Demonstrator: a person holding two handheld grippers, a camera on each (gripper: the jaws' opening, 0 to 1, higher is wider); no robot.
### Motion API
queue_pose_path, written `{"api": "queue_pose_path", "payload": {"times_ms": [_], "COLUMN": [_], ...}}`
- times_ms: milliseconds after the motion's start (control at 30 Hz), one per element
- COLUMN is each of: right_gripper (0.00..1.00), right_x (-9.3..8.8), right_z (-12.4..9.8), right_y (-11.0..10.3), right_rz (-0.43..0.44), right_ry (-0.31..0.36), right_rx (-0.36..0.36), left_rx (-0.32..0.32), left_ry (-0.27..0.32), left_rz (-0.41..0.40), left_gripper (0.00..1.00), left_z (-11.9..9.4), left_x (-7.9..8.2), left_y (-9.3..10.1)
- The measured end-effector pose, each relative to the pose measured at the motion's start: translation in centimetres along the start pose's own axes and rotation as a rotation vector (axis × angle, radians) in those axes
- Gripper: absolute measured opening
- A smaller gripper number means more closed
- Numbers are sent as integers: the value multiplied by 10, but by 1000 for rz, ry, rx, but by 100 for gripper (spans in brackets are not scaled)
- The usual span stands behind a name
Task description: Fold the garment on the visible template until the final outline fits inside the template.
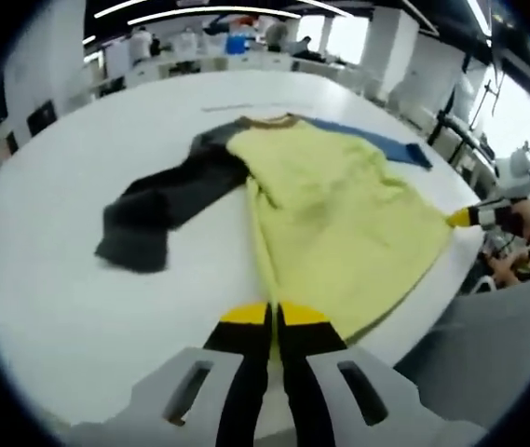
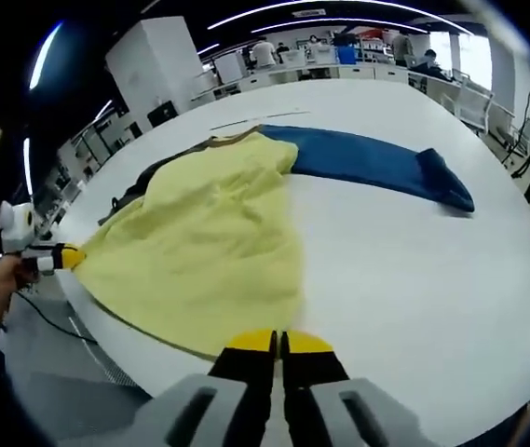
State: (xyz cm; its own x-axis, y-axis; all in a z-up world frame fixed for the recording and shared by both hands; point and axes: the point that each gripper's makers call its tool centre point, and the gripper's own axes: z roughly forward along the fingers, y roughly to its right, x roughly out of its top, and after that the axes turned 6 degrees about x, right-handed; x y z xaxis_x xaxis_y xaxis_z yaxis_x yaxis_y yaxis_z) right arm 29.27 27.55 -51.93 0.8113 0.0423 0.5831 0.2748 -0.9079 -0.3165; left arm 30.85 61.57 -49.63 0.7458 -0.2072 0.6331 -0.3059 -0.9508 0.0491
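The shirt lies flat on the white counter, collar far, hem at the near edge. Each tool, left and right, is pinched closed on a hem corner, the shirt's long axis running straight ahead of both

Right gripper apparently pinching garment hem

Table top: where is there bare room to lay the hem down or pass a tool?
The white table is bare beside the yellow body, below the blue sleeve, and past the collar. A smaller patch lies below the dark sleeve. The near edge is crowded: left tool and right tool both pinch the hem.
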Motion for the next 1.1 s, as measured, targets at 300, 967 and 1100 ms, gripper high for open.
{"api": "queue_pose_path", "payload": {"times_ms": [300,967,1100], "right_gripper": [0,0,0], "right_x": [-9,-21,-24], "right_z": [-4,-10,-9], "right_y": [0,14,13], "right_rz": [-10,-1,9], "right_ry": [-11,-38,-45], "right_rx": [-19,-72,-64], "left_rx": [-5,-17,-12], "left_ry": [-90,-165,-171], "left_rz": [40,42,52], "left_gripper": [0,0,0], "left_z": [-1,3,5], "left_x": [-23,-43,-46], "left_y": [15,22,22]}}
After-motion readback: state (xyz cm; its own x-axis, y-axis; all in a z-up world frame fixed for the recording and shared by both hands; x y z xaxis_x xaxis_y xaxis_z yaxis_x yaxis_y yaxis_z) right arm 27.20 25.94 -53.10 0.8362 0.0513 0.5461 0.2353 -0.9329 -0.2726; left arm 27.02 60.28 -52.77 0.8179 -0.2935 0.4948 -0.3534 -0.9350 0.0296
